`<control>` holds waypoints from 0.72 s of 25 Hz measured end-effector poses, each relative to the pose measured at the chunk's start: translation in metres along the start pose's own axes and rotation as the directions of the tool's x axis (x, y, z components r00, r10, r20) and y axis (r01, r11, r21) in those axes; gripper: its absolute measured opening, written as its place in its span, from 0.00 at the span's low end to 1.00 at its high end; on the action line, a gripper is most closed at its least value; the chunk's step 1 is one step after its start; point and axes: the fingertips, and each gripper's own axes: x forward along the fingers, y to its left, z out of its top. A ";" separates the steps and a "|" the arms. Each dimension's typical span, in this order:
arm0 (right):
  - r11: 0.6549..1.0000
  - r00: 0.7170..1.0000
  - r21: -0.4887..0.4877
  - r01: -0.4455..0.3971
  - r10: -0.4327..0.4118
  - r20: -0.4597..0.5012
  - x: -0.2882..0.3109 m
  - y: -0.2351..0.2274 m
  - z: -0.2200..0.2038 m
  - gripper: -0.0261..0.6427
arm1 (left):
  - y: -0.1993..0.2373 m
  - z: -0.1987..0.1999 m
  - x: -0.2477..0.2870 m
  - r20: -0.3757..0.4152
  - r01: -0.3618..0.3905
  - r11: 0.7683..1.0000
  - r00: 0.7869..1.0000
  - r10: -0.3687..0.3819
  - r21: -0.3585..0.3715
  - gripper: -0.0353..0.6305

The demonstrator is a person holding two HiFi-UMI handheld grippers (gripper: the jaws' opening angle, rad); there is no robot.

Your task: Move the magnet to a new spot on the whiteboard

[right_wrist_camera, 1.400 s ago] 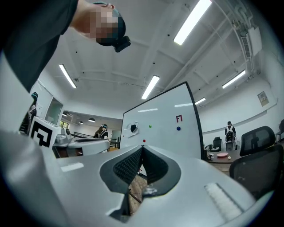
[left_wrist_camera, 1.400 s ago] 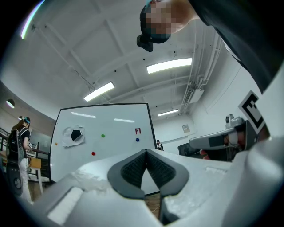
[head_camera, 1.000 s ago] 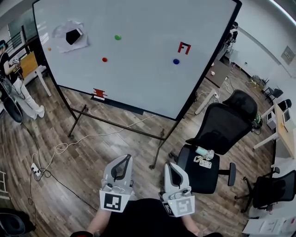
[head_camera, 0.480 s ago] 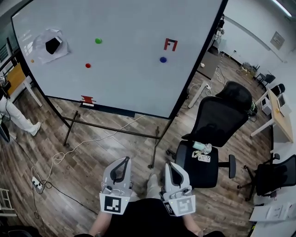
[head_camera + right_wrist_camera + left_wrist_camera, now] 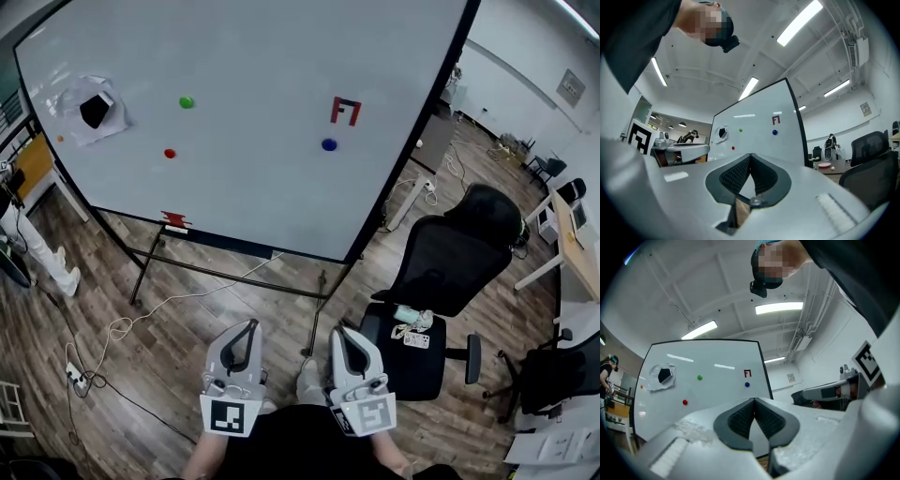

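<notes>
The whiteboard [image 5: 253,56] stands ahead on a black frame. It carries a green magnet [image 5: 187,102], a red magnet [image 5: 170,153] and a blue magnet [image 5: 328,144] under a red mark [image 5: 345,111]. A black piece on crumpled paper [image 5: 94,111] sits at its upper left. Both grippers are low in the head view, well short of the board. My left gripper [image 5: 251,325] is shut and holds nothing; its view shows the pads [image 5: 740,418] touching, with the green magnet [image 5: 699,377] far beyond. My right gripper [image 5: 337,333] is shut and holds nothing too, its pads [image 5: 761,176] meeting.
A black office chair [image 5: 450,272] with small items on its seat stands to the right of the board's stand. A white cable [image 5: 169,291] and a power strip [image 5: 73,377] lie on the wood floor at left. A person [image 5: 23,239] stands at the far left; desks at the far right.
The whiteboard looms larger and has shifted in the head view as I moved toward it. Both grippers stay shut and keep their place at the bottom of the view.
</notes>
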 end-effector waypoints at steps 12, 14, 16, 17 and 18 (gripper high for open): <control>0.999 0.999 0.008 -0.038 0.038 -0.006 0.057 -0.061 -0.009 0.04 | 0.001 -0.005 0.085 0.010 -0.018 0.999 1.000 0.017 0.027 0.06; 0.999 0.999 0.013 -0.044 0.044 -0.006 0.063 -0.071 -0.010 0.04 | -0.002 -0.009 0.097 -0.005 -0.020 0.999 1.000 0.020 0.026 0.06; 0.999 0.999 0.016 -0.050 0.050 -0.008 0.067 -0.083 -0.011 0.04 | -0.007 -0.010 0.108 -0.009 -0.025 0.999 1.000 0.025 0.028 0.06; 0.998 0.998 0.017 -0.055 0.055 -0.007 0.070 -0.088 -0.012 0.04 | -0.009 -0.010 0.113 -0.007 -0.029 0.999 1.000 0.030 0.028 0.06; 0.998 0.998 0.017 -0.062 0.062 -0.005 0.073 -0.093 -0.012 0.04 | -0.010 -0.009 0.118 -0.002 -0.036 0.999 0.999 0.036 0.029 0.06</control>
